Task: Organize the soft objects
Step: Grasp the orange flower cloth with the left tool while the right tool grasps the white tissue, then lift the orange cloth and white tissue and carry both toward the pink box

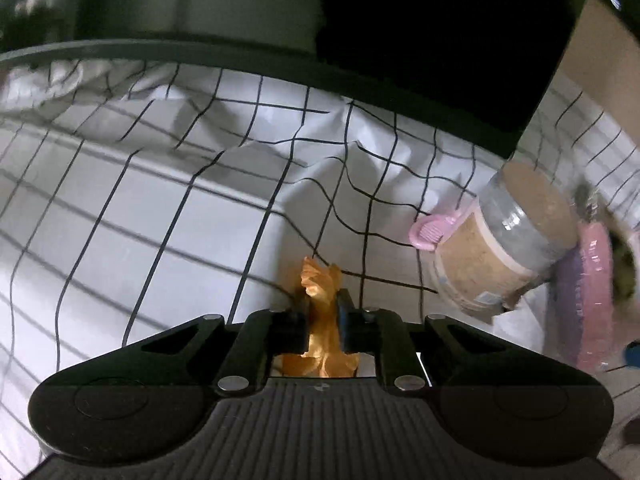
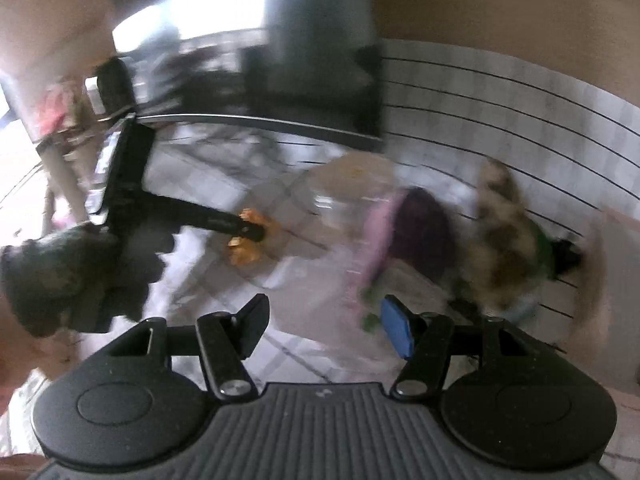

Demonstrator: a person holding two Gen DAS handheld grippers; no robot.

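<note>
Left fingers (image 1: 323, 312) pinch orange cloth (image 1: 320, 280); right fingers (image 2: 394, 330) spread.

Crumpled orange soft piece (image 1: 324, 312) pinched upright above gridded white sheet (image 1: 160, 208)

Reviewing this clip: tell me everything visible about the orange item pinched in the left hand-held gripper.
The orange item looks like thin, crinkled, slightly shiny fabric or paper; which one cannot be told. The left hand-held gripper is shut on its middle, so a bunched tip sticks out ahead of the fingers and more folds spill behind them. It hangs over the white grid-patterned sheet; contact with the sheet cannot be told. The blurred right wrist view shows it bulging on both sides of the fingers.
</note>
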